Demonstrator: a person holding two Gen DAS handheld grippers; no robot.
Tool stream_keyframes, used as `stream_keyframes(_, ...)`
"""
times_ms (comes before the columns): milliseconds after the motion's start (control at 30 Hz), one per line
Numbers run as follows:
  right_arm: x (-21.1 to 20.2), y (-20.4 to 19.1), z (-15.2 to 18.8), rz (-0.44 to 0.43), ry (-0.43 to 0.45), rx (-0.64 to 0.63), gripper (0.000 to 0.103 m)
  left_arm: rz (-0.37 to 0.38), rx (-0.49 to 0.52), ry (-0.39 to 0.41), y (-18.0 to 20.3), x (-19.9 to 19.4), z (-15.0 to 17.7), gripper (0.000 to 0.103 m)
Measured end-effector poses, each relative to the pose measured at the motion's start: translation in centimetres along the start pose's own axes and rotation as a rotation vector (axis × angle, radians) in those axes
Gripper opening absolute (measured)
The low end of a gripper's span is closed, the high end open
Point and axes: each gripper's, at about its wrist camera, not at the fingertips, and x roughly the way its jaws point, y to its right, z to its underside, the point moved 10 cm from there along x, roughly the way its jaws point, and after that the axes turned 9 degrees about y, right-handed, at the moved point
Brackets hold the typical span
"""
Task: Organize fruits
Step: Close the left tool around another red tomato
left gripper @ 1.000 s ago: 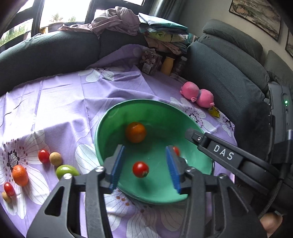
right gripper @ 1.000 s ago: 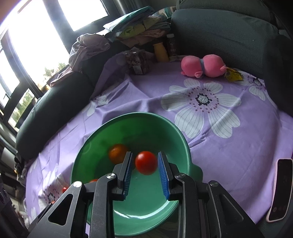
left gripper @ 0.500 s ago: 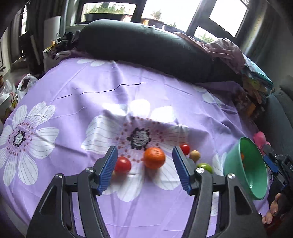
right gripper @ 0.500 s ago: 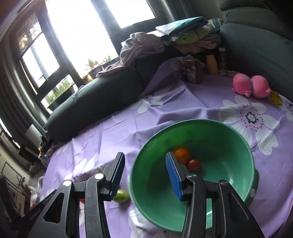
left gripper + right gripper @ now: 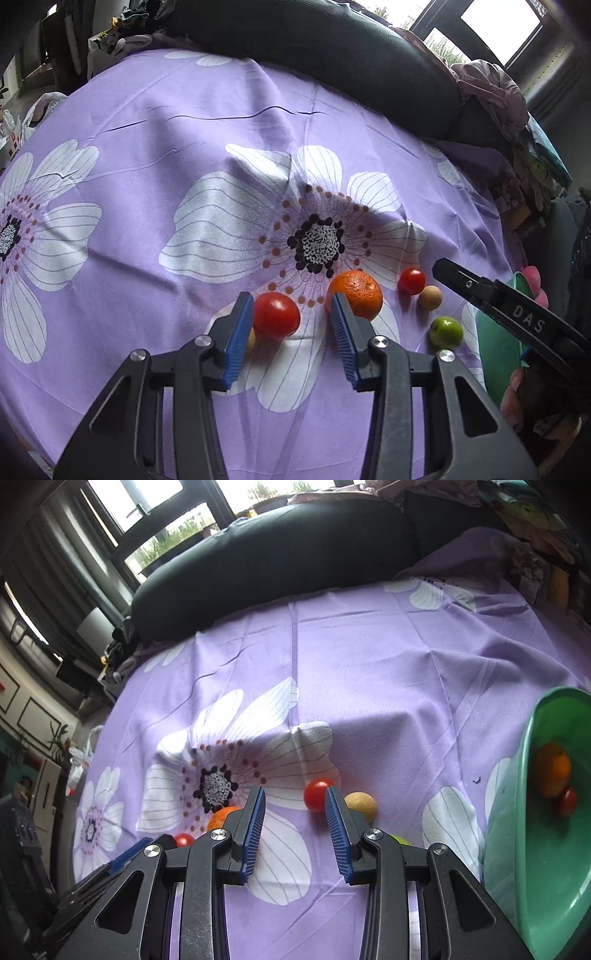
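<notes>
Tomato (image 5: pixel 276 315) position is what the coming grasp turns on: in the left wrist view the large red one lies between the blue pads of the left gripper (image 5: pixel 291 334), hard against the left-hand pad (image 5: pixel 236 339), with a clear gap to the other pad. The jaws are closing, at a narrow-to-middling spread, and the fruit is not yet clamped. Round as it is, no long axis has to be matched; only the off-centre seat matters, and it is judged that the fruit may be nudged sideways as the free pad comes in. A small yellowish fruit (image 5: pixel 251 341) is half hidden behind the near pad and could be caught with it. The orange (image 5: pixel 356 295) sits just outside the other pad, touching or nearly touching it, so it is judged to be at risk of a shove.

The right gripper (image 5: pixel 295 825) is seen in its own view above the purple flowered cloth (image 5: pixel 369 664), jaws closing and nothing between them. A smaller red tomato (image 5: pixel 317 794) lies just ahead of the fingertips, close to the right-hand pad, with a yellow fruit (image 5: pixel 361 805) just beyond that pad's outer side. A short advance is judged to be needed before anything can be taken.

The green bowl (image 5: pixel 517 867) stands well off to the right of both grippers, already holding an orange and a tomato; the right gripper is the nearer to it.
</notes>
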Motion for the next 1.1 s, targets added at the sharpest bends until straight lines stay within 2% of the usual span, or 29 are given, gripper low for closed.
stream_keyframes(100,1.4,0.8,0.2,0.039,-0.036,-0.011,0.037,-0.020,0.016,-0.018,0.1,0.5,0.4,0.040)
stream_keyframes(200,2.3,0.8,1.1,0.018,-0.076,-0.004,0.037,-0.034,0.035,-0.017,0.1,0.6,0.4,0.040)
stream_keyframes(267,2.4,0.7,1.4,0.033,-0.073,-0.027,0.036,-0.053,0.050,-0.024,0.0,0.9,0.6,0.040)
stream_keyframes(333,2.3,0.6,1.5,0.043,-0.065,-0.045,0.036,-0.070,0.055,-0.043,-0.2,1.5,0.9,0.034)
stream_keyframes(533,3.0,0.7,1.4,0.043,-0.073,-0.031,0.034,-0.068,0.043,-0.077,-0.3,2.6,1.5,0.030)
stream_keyframes(1100,3.3,0.3,1.4,0.050,-0.052,-0.066,0.030,-0.106,0.067,-0.029,-0.1,2.4,1.4,0.030)
